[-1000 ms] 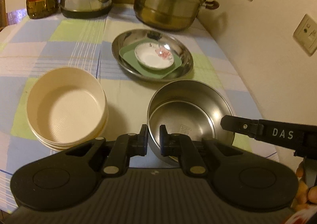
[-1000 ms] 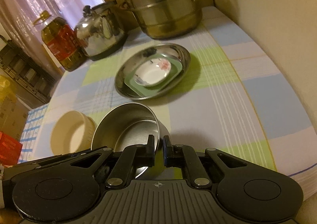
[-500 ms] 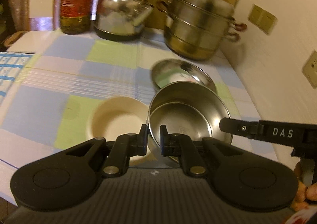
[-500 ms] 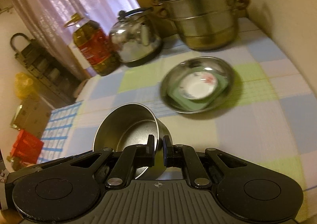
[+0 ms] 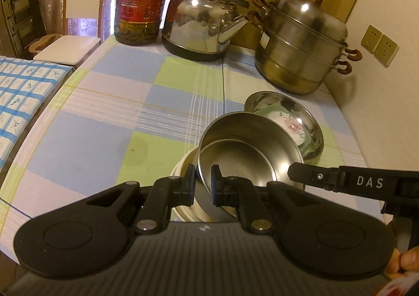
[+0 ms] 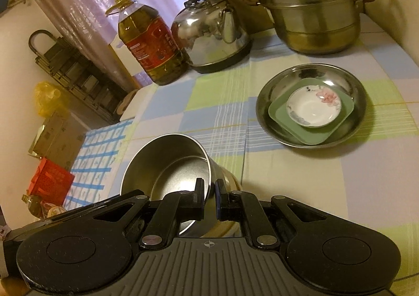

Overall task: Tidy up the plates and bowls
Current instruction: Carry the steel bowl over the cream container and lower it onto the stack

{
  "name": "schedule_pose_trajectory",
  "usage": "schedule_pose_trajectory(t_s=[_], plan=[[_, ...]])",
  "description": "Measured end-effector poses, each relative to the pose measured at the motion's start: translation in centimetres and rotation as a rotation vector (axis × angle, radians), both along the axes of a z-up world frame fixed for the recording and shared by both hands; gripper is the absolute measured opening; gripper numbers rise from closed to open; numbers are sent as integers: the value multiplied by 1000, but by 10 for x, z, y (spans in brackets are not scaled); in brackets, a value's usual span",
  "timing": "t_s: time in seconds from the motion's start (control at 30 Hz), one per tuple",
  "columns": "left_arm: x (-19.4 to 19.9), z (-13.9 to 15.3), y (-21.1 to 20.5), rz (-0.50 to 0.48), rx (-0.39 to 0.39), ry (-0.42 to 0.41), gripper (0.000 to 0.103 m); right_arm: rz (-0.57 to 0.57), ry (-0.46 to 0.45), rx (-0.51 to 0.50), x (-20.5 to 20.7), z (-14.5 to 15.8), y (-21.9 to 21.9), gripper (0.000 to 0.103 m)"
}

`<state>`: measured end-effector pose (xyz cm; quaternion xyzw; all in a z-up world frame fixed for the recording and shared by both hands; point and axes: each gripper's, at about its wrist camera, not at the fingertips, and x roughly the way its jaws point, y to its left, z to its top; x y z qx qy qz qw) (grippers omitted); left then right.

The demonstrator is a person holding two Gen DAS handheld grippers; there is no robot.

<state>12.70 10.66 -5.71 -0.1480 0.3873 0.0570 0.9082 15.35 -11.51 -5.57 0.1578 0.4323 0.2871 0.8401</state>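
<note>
Left wrist view: both grippers, left (image 5: 203, 182) and right (image 6: 209, 195), have fingers clamped on opposite rims of the steel bowl (image 5: 243, 154), held directly over the cream bowls (image 5: 183, 167) on the tabletop (image 5: 104, 117).

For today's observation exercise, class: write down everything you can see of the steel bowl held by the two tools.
The steel bowl is round and deep, of brushed metal, with a flat bottom, a thin rim and nothing inside. It tilts, its mouth facing the cameras. The left tool and the right tool each pinch its rim, on opposite sides. It sits over the cream bowls, whose rim shows beneath; whether it touches them cannot be told. The steel dish lies beyond it.
</note>
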Motion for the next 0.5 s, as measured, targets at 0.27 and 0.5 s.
schedule_pose_trajectory(t_s=[0.27, 0.5], plan=[[5, -11, 6, 2, -3, 23, 10, 10, 26, 2, 7, -14, 4, 8], [11, -20, 5, -9, -10, 54, 10, 13, 53, -9, 15, -20, 4, 8]])
